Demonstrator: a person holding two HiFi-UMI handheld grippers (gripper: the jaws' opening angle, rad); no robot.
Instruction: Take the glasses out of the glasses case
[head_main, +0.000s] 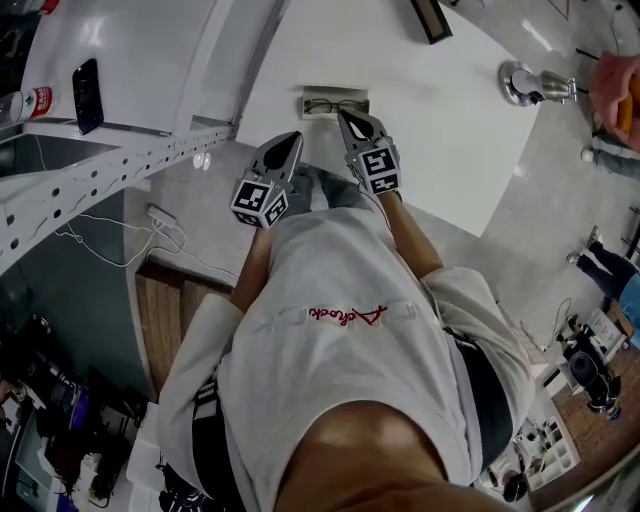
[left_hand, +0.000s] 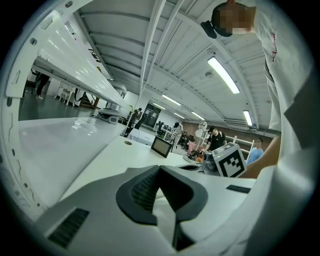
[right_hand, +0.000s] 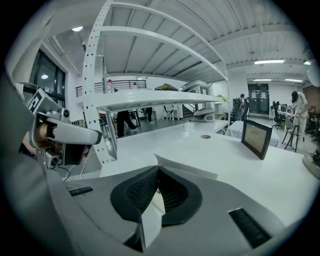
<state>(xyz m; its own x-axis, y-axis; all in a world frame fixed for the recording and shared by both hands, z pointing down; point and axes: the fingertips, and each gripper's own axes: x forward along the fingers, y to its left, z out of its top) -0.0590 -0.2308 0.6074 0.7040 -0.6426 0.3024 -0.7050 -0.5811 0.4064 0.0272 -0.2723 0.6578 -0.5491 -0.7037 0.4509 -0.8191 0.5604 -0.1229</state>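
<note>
The white table is the biggest thing here, and the glasses case lies on it just at the near edge, open, a pale shallow box. The two tools come next in size. The left gripper hangs near the case but in front of the table edge, and its own view shows the jaws together with nothing between them. The right gripper has its tip just at the right end of the case; whether it touches the case I cannot tell. Its jaws are also closed and hold nothing. The smallest thing is the glasses, with a thin dark frame, lying flat inside the case. I judge that the glasses are very light, and that the frame is stiff but fragile, so a hard squeeze could bend it. The lenses are smooth and probably slippery, and they should not be pinched. The best place to take hold seems to be the bridge in the middle or the upper rim of the frame, with a gentle closing. The case itself looks light and may slide on the smooth table, so it is wise to press on its wall with the other gripper. Both jaws must open first.
</note>
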